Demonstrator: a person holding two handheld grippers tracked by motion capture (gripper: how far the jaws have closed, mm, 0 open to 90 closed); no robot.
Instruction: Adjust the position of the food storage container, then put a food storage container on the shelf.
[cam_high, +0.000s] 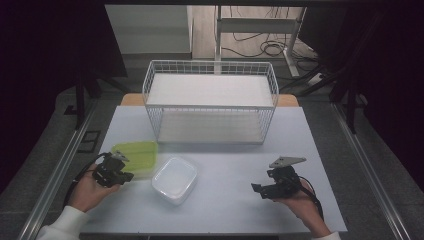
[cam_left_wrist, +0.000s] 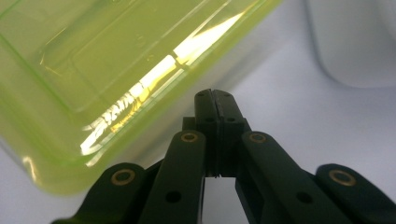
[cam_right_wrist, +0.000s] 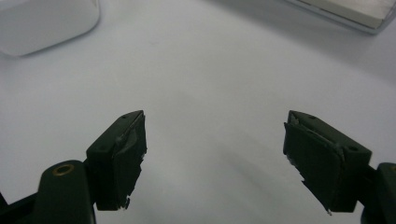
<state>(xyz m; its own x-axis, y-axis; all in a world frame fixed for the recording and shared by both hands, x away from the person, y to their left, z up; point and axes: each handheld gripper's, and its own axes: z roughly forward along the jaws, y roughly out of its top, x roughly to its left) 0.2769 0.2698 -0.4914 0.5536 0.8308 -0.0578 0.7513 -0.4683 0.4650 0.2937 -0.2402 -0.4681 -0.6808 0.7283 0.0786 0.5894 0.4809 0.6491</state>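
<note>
The left gripper (cam_left_wrist: 215, 95) has its two black jaws pressed flat together, with nothing between them. In the left gripper view the closed tips sit just beside the edge of a see-through yellow-green lid (cam_left_wrist: 107, 79) — very close, but I cannot tell if they touch it. From the high view, the left gripper (cam_high: 122, 172) is in the person's left hand (cam_high: 90, 192) near the front left of the white table (cam_high: 225, 200), and its tips point at the near side of the yellow-green lid (cam_high: 137, 152), which lies flat on the table. Just to the right of the lid, touching it or almost, is a clear plastic box (cam_high: 174, 179) with no top on it; a bit of that box (cam_left_wrist: 355, 42) also shows at the top right of the left gripper view. The right gripper (cam_right_wrist: 215, 154) is wide open — its jaws stand far apart with only bare table between them, and it holds nothing. In the high view the right gripper (cam_high: 260, 190) rests in the right hand (cam_high: 300, 202) at the front right, well apart from the box and the lid. Behind them all, at the back of the table, stands a white wire rack (cam_high: 210, 102) with two shelves.
</note>
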